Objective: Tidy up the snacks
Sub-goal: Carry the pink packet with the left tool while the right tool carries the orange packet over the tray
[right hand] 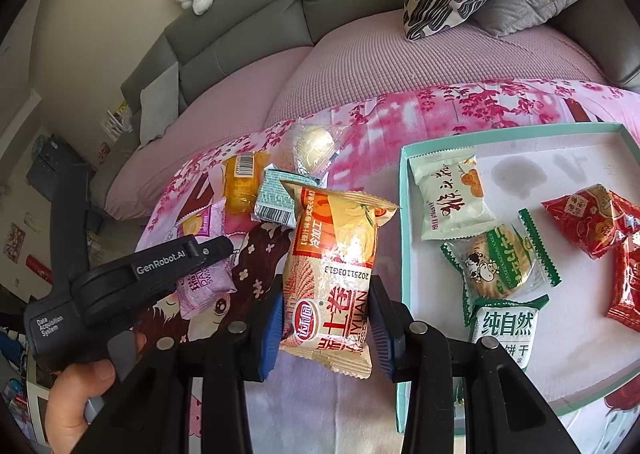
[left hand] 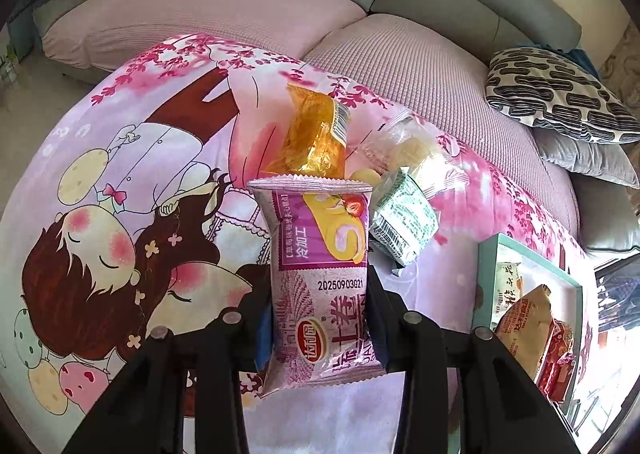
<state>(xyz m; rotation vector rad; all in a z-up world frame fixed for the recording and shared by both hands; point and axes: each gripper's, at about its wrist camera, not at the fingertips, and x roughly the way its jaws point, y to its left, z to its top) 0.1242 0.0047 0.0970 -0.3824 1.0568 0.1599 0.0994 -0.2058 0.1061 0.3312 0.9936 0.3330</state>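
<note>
- A hand [right hand: 76,386] is showing at the far left of the right wrist view, gripping the black handle of the left gripper [left hand: 320,310], which is bearing the words "GenRobot.AI" and "Data Acquisition System".
- The left gripper is clamping its fingers on a purple swiss-roll packet [left hand: 320,286], which is standing upright between them with its sealed top edge beyond the fingertips; the printed code "20250903G21" is readable on it.
- Beyond that packet on the pink cartoon blanket [left hand: 120,214], an orange-wrapped snack [left hand: 316,134], a clear packet of pale sweets [left hand: 400,146] and a small mint-green packet [left hand: 404,222] with a barcode are lying close together.
- The right gripper [right hand: 326,318] is holding an orange-and-cream swiss-roll packet [right hand: 332,266] squeezed between its blue-padded fingers; the letters "YUAN" are showing, with the code "20251103G13" appearing upside down.
- To the right, the teal-rimmed tray [right hand: 404,214] is sitting on the blanket just beside the held packet.
- Inside the tray, a pale green packet [right hand: 452,194], a green-edged biscuit packet with a cartoon cow [right hand: 500,266] and a packet reading "纯自然 饼干" [right hand: 506,326] are lying near the left wall.
- Red packets [right hand: 592,218] are lying at the tray's right side.
</note>
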